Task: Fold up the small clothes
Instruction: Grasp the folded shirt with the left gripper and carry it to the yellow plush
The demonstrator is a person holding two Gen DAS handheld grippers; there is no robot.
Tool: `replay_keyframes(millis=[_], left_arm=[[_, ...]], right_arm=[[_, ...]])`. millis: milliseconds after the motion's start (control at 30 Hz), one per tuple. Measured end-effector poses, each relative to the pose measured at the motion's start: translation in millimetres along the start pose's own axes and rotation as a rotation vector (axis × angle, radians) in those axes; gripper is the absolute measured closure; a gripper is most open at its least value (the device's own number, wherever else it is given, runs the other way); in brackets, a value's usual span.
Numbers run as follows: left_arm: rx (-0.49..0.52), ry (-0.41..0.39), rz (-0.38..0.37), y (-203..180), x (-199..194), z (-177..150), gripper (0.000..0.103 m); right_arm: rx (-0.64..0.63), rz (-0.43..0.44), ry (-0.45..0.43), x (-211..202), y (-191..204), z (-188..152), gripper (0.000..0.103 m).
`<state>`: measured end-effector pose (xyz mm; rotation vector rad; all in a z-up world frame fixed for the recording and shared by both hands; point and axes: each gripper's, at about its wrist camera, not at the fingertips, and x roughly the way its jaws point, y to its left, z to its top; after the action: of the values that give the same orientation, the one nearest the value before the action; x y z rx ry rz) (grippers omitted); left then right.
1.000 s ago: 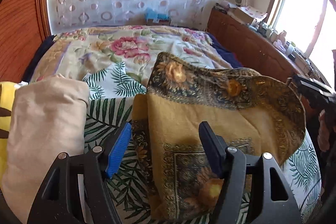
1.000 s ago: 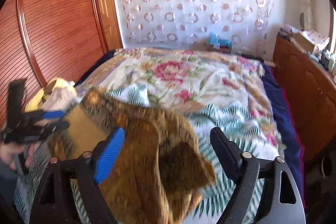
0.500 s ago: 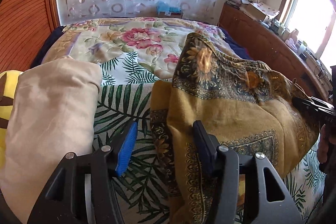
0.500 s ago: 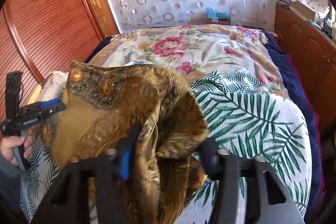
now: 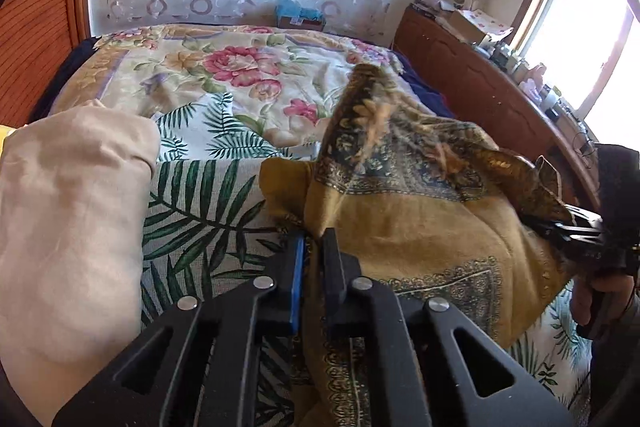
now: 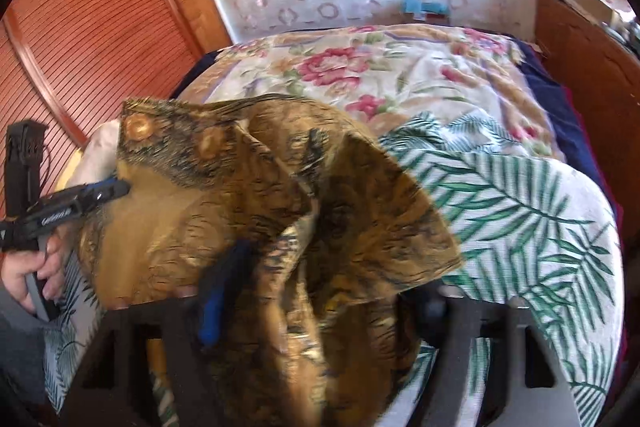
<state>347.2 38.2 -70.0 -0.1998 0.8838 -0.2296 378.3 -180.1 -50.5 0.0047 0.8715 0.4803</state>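
Left gripper [image 5: 312, 247]: fingers pinching the mustard-yellow patterned cloth [image 5: 420, 227] by its edge | right gripper [image 6: 304, 287]: fingers buried in the cloth, cannot tell | cloth hanging between both, above the palm-leaf bed cover [image 5: 192, 211].

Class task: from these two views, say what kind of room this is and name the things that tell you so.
Most likely a home bedroom: a bed with a floral quilt, a wooden louvred wardrobe door, and a cluttered wooden dresser beside a window.
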Motion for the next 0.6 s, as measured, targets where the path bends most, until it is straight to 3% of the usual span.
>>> replay_keyframes(millis=[100, 133, 300, 600], left_arm=[[0.031, -0.065, -0.025, -9.6, -23.9, -2.4, 0.096], [0.036, -0.079, -0.028, -11.4, -30.1, -3.1, 0.096], [0.032, -0.179, -0.076, -17.8, -83.2, -13.7, 0.097], [-0.037, -0.364, -0.036, 15.9, -178.3, -41.6, 0.097]], right_arm=[[-0.059, 0.025, -0.007, -5.5, 7.2, -1.2, 0.079], [-0.072, 0.032, -0.021, -9.6, 8.0, -1.6, 0.082], [-0.102, 0.04, -0.117, -34.4, 13.3, 0.3, 0.086], [-0.261, 0.117, -0.237, -61.3, 78.3, 31.1, 0.087]])
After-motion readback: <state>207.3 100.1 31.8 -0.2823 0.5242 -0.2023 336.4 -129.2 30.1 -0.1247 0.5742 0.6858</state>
